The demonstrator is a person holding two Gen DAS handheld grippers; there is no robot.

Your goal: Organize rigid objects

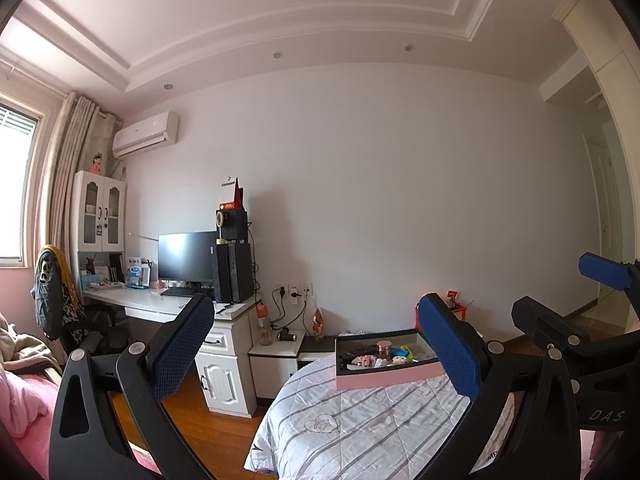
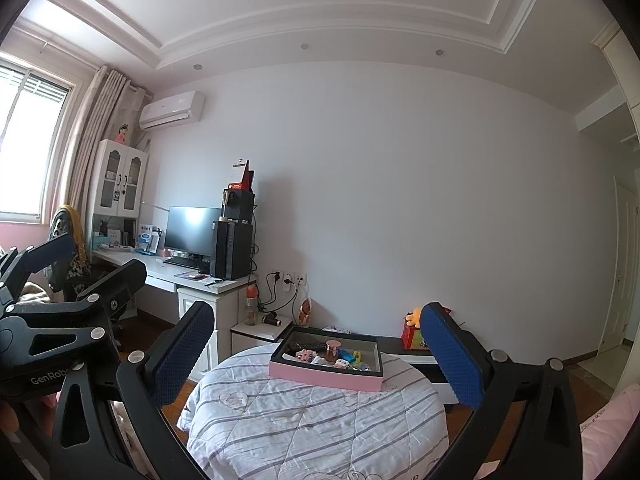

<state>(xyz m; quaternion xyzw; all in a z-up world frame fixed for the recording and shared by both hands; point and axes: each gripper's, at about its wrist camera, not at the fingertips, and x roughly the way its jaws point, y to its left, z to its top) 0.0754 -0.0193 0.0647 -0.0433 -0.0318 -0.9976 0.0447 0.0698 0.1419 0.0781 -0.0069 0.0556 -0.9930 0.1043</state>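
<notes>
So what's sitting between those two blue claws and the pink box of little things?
Only striped quilt. In the right wrist view it runs bare from the open right gripper up to the pink box; the left wrist view shows the same.

The small items [image 2: 334, 354] inside the pink tray [image 2: 324, 378] are too small to identify.

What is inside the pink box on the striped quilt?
The pink box holds a black remote, a rose-gold-lidded jar, and small pink, blue and green items too small to identify. Its near wall hides the front floor; anything beneath the pile is covered.
</notes>
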